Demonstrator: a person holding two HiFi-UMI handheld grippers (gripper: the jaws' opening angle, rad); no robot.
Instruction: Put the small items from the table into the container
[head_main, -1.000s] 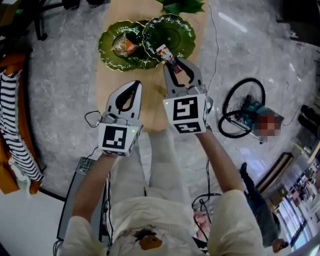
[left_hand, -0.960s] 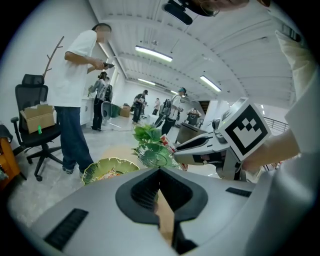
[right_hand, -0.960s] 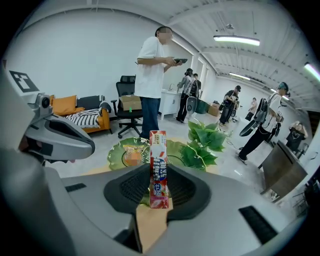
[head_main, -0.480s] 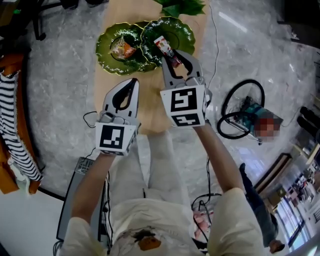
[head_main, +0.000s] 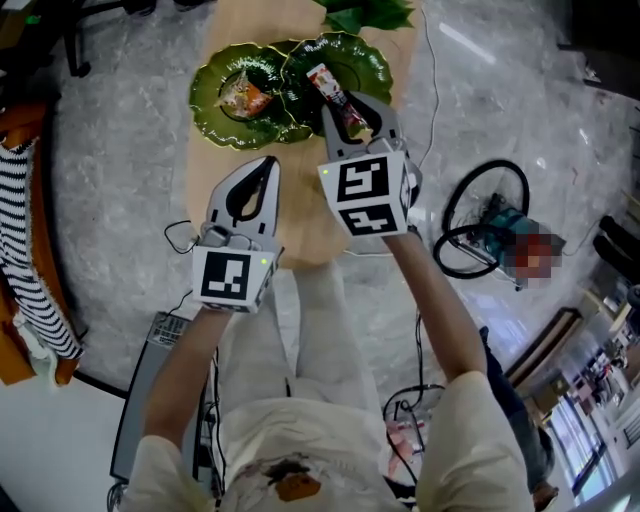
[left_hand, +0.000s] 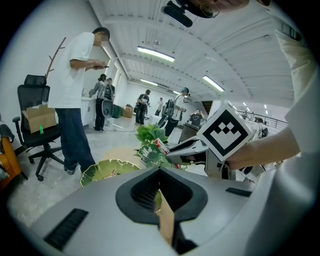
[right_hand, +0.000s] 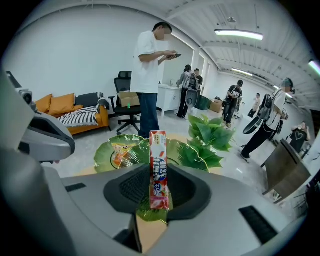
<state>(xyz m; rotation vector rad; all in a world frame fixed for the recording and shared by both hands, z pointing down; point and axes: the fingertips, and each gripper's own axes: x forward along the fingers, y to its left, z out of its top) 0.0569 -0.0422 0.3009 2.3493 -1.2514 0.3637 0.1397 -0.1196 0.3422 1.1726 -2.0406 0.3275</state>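
Right tongs (head_main: 348, 102) clamped on one red-white candy stick pack (head_main: 328, 82), pack upright between jaws, hovering over one green leaf plate (head_main: 372, 62). Second green leaf plate (head_main: 213, 105) overlaps the first, holds one orange snack packet (head_main: 246, 95). So two plates, two small items. Left tongs (head_main: 268, 165) shut tight, nothing in them, over wooden bench (head_main: 300, 185), short of plates. One leafy plant (head_main: 360, 12) at bench's far end.

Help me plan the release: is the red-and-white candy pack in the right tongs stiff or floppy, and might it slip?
Likely fairly stiff: the candy pack stands straight, unbent, above the right tongs. Probably light, being slim. Its glossy wrapper may slip if grip loosens.
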